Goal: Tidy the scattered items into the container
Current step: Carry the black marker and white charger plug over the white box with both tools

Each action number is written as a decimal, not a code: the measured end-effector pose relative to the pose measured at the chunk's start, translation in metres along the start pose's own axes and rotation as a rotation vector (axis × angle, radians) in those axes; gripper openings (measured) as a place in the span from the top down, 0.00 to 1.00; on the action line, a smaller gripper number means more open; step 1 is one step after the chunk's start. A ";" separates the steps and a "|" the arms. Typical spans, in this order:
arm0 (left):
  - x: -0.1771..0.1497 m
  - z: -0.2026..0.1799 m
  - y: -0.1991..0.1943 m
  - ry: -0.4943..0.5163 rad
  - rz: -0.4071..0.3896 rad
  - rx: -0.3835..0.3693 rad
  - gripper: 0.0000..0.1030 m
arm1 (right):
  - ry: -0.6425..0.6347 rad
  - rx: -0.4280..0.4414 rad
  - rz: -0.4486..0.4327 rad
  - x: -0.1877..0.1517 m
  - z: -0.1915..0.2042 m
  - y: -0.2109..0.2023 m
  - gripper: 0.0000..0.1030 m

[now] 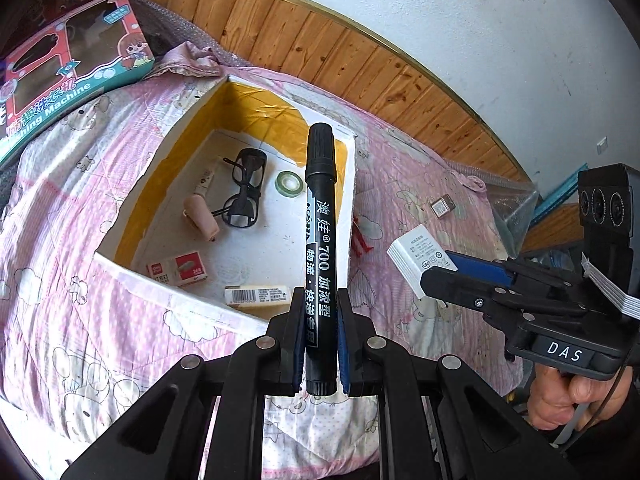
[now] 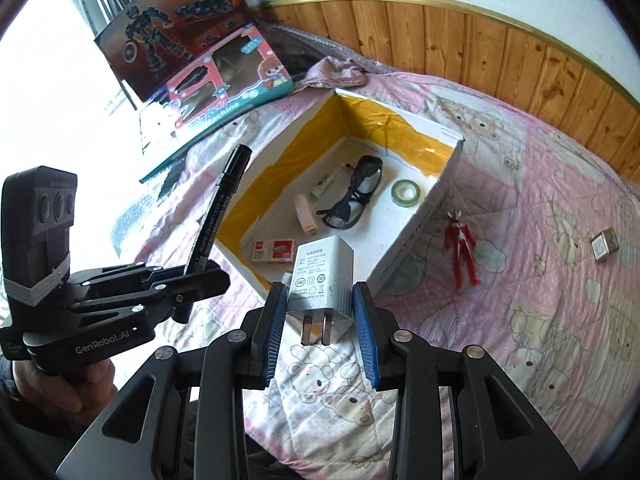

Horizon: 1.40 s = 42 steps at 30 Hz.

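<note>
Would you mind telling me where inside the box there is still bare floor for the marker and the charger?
Inside the box, the right side is barest: the white floor between the tape roll, the glasses and the near right wall. The left half is crowded: pink tube, red-and-white packet, small white item.

Left tongs (image 1: 320,344) clamped shut, right tongs (image 2: 320,320) gripping — both raised

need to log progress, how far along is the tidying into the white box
Partly done. Already in the box: glasses, tape roll, a red-and-white packet and a few small items. In hand: the left gripper is shut on a black marker, the right gripper on a white charger; neither is released yet. Left on the quilt: a red figure and a small square item.
</note>
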<state>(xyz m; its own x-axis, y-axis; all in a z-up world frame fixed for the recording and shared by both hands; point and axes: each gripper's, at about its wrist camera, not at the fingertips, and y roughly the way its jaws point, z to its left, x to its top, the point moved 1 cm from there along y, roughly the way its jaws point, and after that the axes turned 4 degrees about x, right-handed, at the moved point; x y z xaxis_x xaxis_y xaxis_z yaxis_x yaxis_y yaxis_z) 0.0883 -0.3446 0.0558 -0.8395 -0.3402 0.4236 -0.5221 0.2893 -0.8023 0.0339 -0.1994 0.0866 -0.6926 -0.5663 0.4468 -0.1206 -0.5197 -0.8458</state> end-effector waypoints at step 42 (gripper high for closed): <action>0.050 -0.003 0.106 -0.030 0.223 0.037 0.86 | 0.052 -0.026 0.068 0.080 -0.043 0.074 0.66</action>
<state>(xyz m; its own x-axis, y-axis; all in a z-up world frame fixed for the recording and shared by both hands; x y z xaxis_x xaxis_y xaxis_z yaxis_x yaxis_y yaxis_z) -0.0098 -0.3282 -0.0071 -0.9285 -0.2979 0.2218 -0.3176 0.3273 -0.8900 -0.0613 -0.2563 0.0471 -0.7355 -0.5654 0.3732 -0.0903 -0.4641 -0.8812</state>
